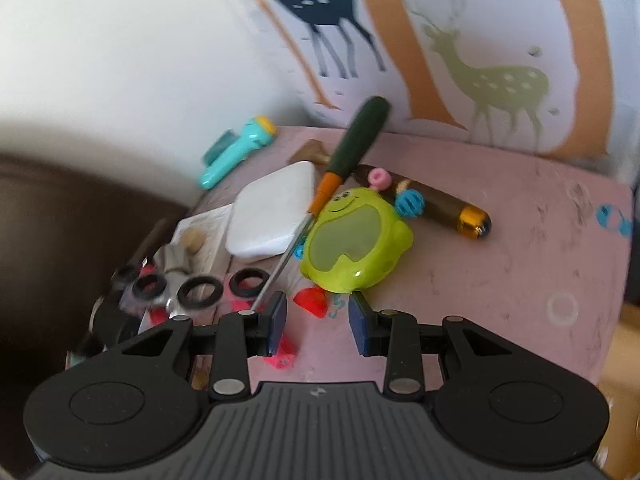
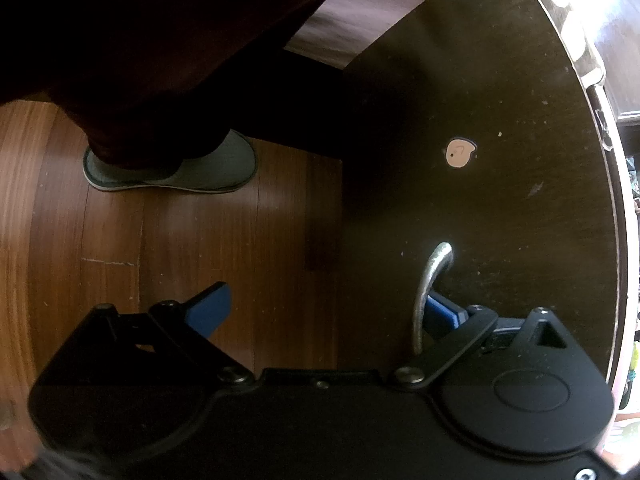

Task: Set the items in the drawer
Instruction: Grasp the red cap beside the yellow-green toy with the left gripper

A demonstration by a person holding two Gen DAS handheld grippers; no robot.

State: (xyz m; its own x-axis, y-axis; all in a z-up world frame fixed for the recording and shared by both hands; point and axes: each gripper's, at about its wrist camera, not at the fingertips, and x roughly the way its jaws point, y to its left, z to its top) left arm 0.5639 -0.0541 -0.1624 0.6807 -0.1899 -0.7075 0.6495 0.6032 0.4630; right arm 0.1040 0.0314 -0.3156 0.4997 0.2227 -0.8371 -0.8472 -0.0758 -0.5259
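Observation:
In the left wrist view my left gripper (image 1: 318,314) is open and empty, low over a pink tabletop (image 1: 500,264). Just ahead of it lie a lime-green frog toy (image 1: 356,244), a red plastic piece (image 1: 312,300) and a screwdriver (image 1: 340,168) with a dark green handle. In the right wrist view my right gripper (image 2: 326,306) is open. Its right finger (image 2: 442,312) is hooked behind the silver handle (image 2: 430,292) of the dark brown drawer front (image 2: 500,200); the left finger (image 2: 210,308) hangs over the floor.
On the pink table also lie a white pad (image 1: 276,208), a teal toy flashlight (image 1: 240,148), a brown and gold cylinder (image 1: 448,208), black rubber rings (image 1: 200,292) and small clutter at the left edge. A deer-patterned wall stands behind. A slippered foot (image 2: 172,164) stands on the wooden floor.

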